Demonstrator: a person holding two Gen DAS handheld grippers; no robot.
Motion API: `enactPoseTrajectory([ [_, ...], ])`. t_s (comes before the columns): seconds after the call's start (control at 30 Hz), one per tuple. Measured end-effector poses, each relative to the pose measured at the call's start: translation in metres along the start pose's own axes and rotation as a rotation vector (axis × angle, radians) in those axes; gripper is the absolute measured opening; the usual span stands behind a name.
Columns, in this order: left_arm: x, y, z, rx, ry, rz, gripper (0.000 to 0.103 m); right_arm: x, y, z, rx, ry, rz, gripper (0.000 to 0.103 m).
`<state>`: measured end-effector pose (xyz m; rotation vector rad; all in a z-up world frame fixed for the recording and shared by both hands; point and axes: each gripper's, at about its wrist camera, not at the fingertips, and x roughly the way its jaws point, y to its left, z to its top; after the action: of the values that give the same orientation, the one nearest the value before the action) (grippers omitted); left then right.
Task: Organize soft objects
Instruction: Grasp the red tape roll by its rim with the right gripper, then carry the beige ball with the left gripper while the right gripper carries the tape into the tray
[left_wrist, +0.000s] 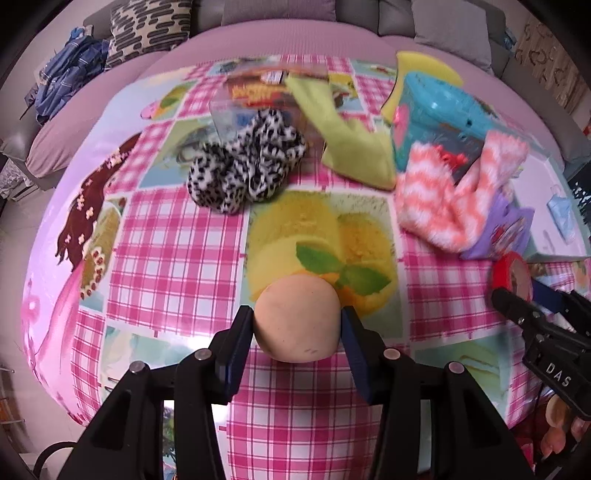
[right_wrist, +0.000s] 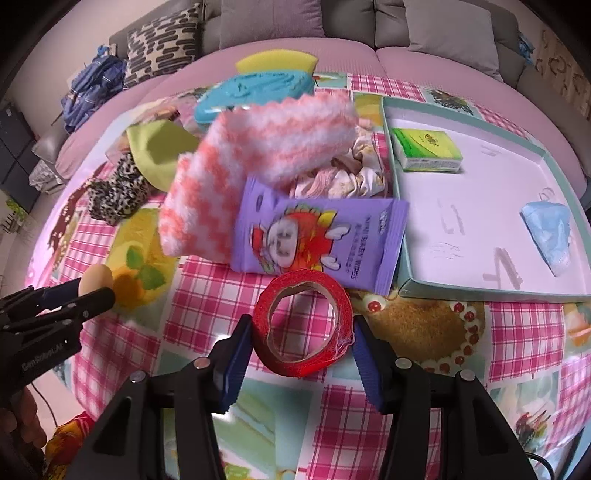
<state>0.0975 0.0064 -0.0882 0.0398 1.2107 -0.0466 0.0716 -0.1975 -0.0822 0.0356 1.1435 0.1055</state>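
Left wrist view: the left gripper (left_wrist: 297, 328) is seen with its fingers (left_wrist: 240, 339) pinching a peach-coloured soft ball (left_wrist: 297, 319) just above the checked table (left_wrist: 177, 243). Farther back, from left to right, a leopard-print scrunchie (left_wrist: 245, 168), a green cloth (left_wrist: 347, 140) and a pink-and-white fuzzy sock (left_wrist: 454, 195) are scattered; the sock leans on a blue toy (left_wrist: 439, 114).

In the right wrist view, the right gripper (right_wrist: 303, 336) is shown with its fingers (right_wrist: 238, 350) pressed against a roll of red tape (right_wrist: 304, 328), which is pinched between them and appears lifted just clear of the table. A purple pack of wipes (right_wrist: 317, 236) lies just behind it. To the right stands a shallow box (right_wrist: 480, 291), already holding a green tissue pack (right_wrist: 426, 149) and a blue face mask (right_wrist: 548, 234).

The step in hand is judged to be the carrying of two picked items. Next, each would need to be taken rightward over the box rim and released inside, clear of the tissue pack and mask.
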Motion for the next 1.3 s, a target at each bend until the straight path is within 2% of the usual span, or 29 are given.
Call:
enactPoseTrajectory([
  [0.4, -0.062, -0.012, 0.013, 0.007, -0.156, -0.039, 0.050, -0.067, -0.011, 0.013, 0.010, -0.148, 0.056, 0.055],
  [0.57, -0.091, -0.030, 0.033, 0.039, -0.226, -0.058, 0.050, -0.091, -0.025, 0.035, 0.034, -0.222, 0.040, 0.055],
  [0.77, -0.120, -0.060, 0.063, 0.093, -0.302, -0.065, 0.050, -0.103, -0.063, 0.065, 0.119, -0.272, 0.016, 0.055],
  [0.97, -0.125, -0.097, 0.086, 0.143, -0.344, -0.097, 0.050, -0.092, -0.106, 0.076, 0.223, -0.259, -0.011, 0.056],
  [1.03, -0.122, -0.113, 0.092, 0.160, -0.337, -0.088, 0.050, -0.089, -0.121, 0.077, 0.257, -0.256, -0.001, 0.056],
  [1.13, -0.118, -0.137, 0.096, 0.189, -0.345, -0.120, 0.050, -0.087, -0.140, 0.083, 0.294, -0.260, -0.024, 0.056],
  [1.3, -0.101, -0.177, 0.100, 0.266, -0.322, -0.130, 0.050, -0.086, -0.166, 0.092, 0.357, -0.275, -0.053, 0.056],
])
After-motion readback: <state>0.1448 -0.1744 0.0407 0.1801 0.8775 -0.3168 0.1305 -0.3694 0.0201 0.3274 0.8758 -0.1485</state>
